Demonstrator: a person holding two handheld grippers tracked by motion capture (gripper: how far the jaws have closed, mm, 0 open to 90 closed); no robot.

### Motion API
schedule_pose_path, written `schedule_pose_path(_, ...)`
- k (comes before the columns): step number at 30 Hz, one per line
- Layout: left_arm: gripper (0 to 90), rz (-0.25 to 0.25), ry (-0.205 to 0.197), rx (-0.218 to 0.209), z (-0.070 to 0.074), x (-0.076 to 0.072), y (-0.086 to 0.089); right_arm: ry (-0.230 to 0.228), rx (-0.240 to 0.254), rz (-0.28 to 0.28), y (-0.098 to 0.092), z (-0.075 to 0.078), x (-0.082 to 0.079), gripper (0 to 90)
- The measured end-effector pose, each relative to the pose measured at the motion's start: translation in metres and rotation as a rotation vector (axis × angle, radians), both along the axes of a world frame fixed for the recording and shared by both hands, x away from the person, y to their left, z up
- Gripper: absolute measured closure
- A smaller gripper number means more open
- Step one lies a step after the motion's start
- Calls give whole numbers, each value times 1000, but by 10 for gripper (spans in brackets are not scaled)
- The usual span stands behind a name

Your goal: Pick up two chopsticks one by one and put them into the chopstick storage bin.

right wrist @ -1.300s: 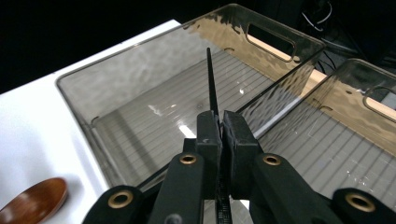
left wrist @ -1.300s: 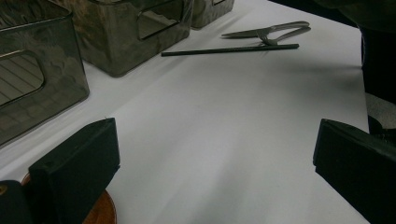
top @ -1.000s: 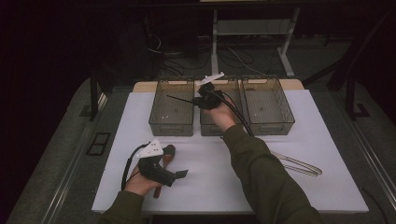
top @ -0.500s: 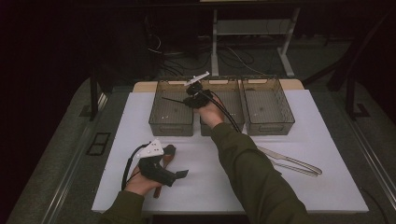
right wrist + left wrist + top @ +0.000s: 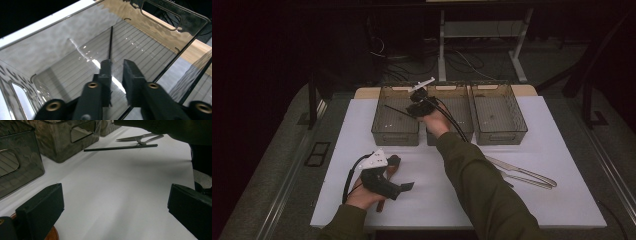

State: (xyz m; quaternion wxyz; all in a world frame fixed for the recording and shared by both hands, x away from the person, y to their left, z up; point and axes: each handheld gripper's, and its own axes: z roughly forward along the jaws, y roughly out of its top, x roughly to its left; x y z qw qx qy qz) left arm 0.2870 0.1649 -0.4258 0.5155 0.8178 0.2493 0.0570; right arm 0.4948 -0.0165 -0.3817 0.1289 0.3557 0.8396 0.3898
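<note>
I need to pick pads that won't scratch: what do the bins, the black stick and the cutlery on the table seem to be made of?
The bins look like smoke-tinted clear plastic: the ribbed floor and table show through glossy walls. The black stick is thin, matte and straight, perhaps plastic or lacquered wood; I can't tell. The cutlery looks like polished metal, silvery with bright glints.

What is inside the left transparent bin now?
A thin black chopstick reaches into the left bin beside the right gripper, whose jaws have just been opening. The gripper covers the stick's near end.
</note>
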Motion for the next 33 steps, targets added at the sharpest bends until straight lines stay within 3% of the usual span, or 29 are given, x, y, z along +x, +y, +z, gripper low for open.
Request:
schedule_pose_path(9, 0, -3, -1, 4, 0, 0, 0, 46, 51, 12, -9, 7, -2, 518)
schedule_pose_path(14, 0, 0, -1, 6, 0, 0, 0, 47, 84, 62, -19, 15, -11, 443)
schedule_pose_path(22, 0, -3, -2, 8, 0, -1, -1, 30, 114, 99, -45, 23, -32, 376)
schedule_pose_path(33, 0, -4, -3, 20, 0, -1, -1, 8, 132, 112, -90, 27, -58, 354)
